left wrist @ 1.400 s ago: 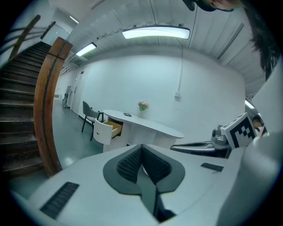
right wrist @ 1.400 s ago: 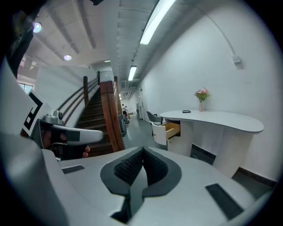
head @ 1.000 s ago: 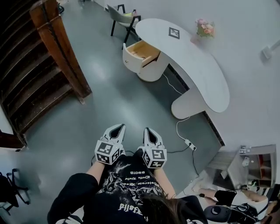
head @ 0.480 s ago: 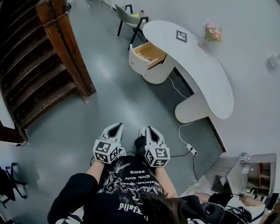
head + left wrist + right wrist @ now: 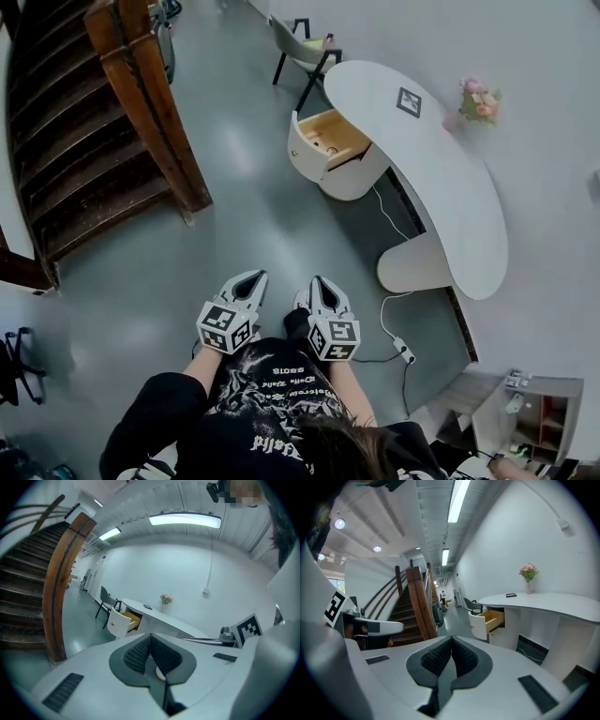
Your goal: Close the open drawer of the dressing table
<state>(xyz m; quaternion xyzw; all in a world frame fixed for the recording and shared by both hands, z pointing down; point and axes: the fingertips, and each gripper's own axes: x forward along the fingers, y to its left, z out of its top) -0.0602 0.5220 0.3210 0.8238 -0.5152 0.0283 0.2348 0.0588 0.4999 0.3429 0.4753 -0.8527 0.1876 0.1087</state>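
The white curved dressing table [image 5: 441, 178] stands against the wall at the upper right of the head view. Its drawer [image 5: 321, 142] hangs open, showing a wooden inside and a white rounded front; the same drawer [image 5: 123, 620] shows far ahead in the left gripper view and the drawer [image 5: 487, 620] at mid right in the right gripper view. My left gripper [image 5: 251, 277] and right gripper [image 5: 319, 281] are held side by side close to my body, well short of the table. Both are shut with nothing between the pads.
A wooden staircase [image 5: 84, 141] with a brown rail fills the left. A chair [image 5: 300, 47] stands beyond the table, a pink flower vase [image 5: 478, 98] and a marker card [image 5: 409, 101] sit on top. A white cable and power strip [image 5: 403, 352] lie on the grey floor.
I have walked toward the table: it and the staircase have shifted right and lower in the head view. Both grippers stay shut and side by side.
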